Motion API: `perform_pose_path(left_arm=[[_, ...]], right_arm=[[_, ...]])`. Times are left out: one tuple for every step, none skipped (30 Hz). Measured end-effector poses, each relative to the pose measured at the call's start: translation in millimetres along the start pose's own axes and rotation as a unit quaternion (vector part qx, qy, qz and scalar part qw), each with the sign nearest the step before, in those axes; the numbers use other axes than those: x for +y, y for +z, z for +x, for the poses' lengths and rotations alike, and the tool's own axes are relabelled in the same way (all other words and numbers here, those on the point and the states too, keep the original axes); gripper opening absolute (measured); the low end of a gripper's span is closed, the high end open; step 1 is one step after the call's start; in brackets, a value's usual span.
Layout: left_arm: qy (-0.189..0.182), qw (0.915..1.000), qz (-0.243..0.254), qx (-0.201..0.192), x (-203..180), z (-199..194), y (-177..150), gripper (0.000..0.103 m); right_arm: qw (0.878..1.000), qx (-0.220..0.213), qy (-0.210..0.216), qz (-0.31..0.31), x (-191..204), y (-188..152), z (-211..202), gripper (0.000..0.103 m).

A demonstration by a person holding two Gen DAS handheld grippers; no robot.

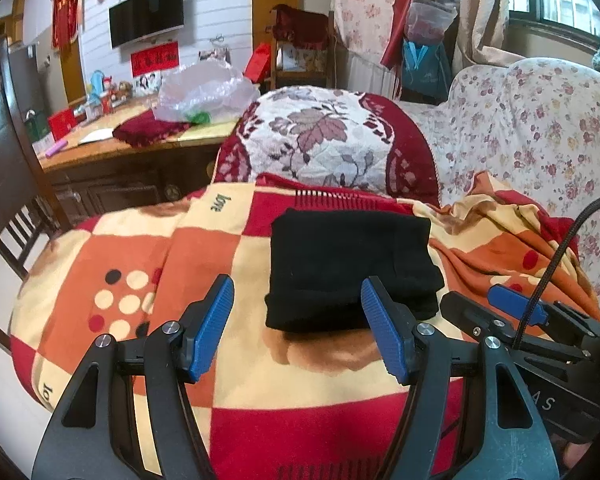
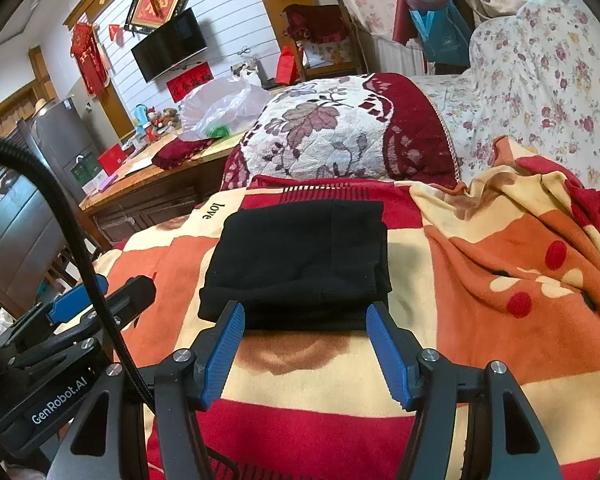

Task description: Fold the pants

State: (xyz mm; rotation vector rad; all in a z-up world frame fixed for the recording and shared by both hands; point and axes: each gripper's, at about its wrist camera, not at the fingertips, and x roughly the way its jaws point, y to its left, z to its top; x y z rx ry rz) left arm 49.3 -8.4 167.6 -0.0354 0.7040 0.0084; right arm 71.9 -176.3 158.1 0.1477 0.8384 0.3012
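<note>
Black pants [image 1: 350,268] folded into compact rectangular bundle, several layers stacked, lying flat on checkered red/orange/cream blanket [image 1: 147,264]. Same bundle in rt wrist view [image 2: 300,264], near edge thick w/ stacked folds. Nothing gripping it.

L gripper [image 1: 297,328]: jaws spread wide, blue pads apart, nothing between them; sits just short of pants' near edge, bundle off-centre toward its rt finger. Rt finger's pad overlaps bundle's corner in view; contact can't be told.

R gripper [image 2: 304,344]: jaws also spread, released, empty; both blue pads frame near edge of bundle, tips right at fabric, touching or not unclear. Seen from L wrist view, R gripper [image 1: 518,308] lies close beside, to the right, black cable [image 1: 556,248] arcing over it. L gripper visible low left in rt view [image 2: 79,300].

Blanket drapes over sofa seat, rumpled at right side. Beyond pants: cushion w/ leaf pattern, red border [image 1: 324,140]. Floral-covered sofa [image 1: 540,128] to right. Wooden table [image 1: 111,148] back left w/ clear plastic bag [image 1: 203,92] and dark red cloth [image 1: 149,130]. TV [image 1: 145,14] on wall.
</note>
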Motion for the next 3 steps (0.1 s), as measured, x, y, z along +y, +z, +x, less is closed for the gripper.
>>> perform_pose_path(left_arm=[[-0.001,1.0000,0.003,0.001,-0.8,0.5,-0.5,0.066],[-0.004,1.0000,0.004,0.003,-1.1,0.9,-1.0,0.066],[-0.006,1.0000,0.006,0.004,-0.7,0.6,-1.2,0.066]], right_arm=[[1.000,0.000,0.000,0.000,-0.1,-0.1,-0.2,0.061],[1.000,0.000,0.000,0.001,-0.8,-0.4,-0.4,0.061],[1.000,-0.001,0.000,0.001,-0.8,0.3,-1.2,0.061]])
